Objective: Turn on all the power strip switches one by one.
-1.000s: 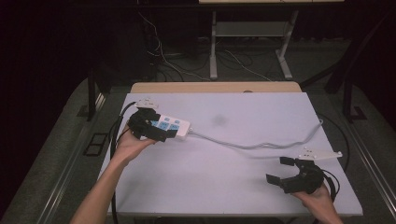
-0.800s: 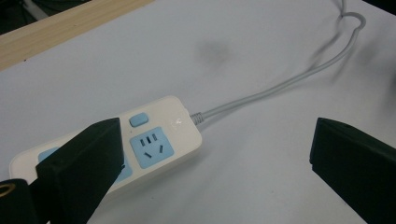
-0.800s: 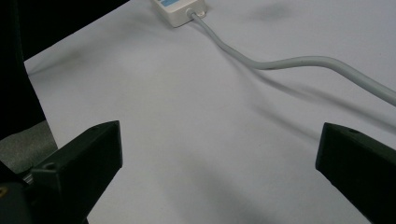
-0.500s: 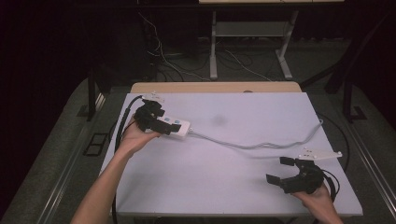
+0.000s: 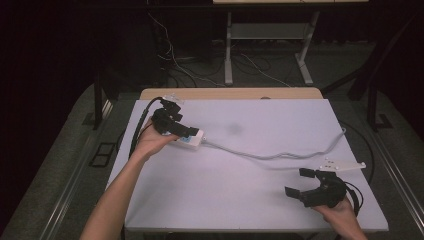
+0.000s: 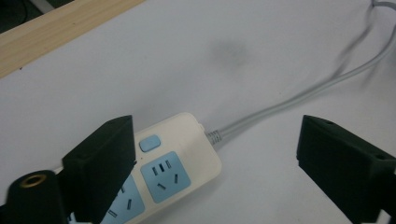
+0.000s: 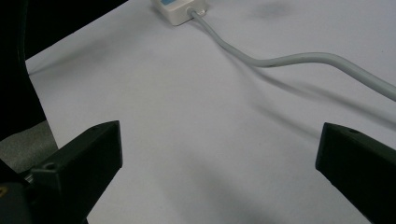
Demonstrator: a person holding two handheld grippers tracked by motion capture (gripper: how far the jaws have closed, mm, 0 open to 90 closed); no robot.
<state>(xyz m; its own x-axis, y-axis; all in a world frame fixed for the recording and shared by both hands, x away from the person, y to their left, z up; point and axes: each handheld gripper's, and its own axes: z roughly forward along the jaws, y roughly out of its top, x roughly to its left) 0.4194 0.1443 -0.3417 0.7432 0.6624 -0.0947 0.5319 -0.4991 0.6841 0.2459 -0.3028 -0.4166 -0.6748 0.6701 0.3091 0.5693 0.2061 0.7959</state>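
Near edge, right: the right gripper (image 5: 303, 184) rests low on the white table top (image 5: 240, 200) with its 2 black jaws spread wide and nothing between them; in the right gripper view only bare table lies in the gap. It sits where it sat 1 second ago.

Middle: the grey power cable (image 5: 280, 156) runs in a loose wave from the right table edge toward the far left corner, ending at the cream plastic power strip with pale blue sockets (image 5: 192, 141).

Far left: the left gripper (image 5: 186, 131) has slid along the strip toward its cable end over the last second, so that less of the strip's top shows in the high view than before. Its jaws have just been closing a little yet stand wide. In the left gripper view the strip (image 6: 173, 172) lies flat on the table between them: one jaw overlaps its long edge beside the blue rocker switch (image 6: 149, 143), while the other jaw stands well clear of it. No grip is made. Judged from this, the step in hand is straddling the strip's cable end before clamping it.

Surroundings: a pale wooden board (image 5: 230, 93) borders the far table edge; beyond it stand a metal desk frame (image 5: 270, 40) and floor cables. A faint dark smudge (image 5: 234, 129) marks the table. Nothing blocks the strip; the trailing cable may drag when it moves.
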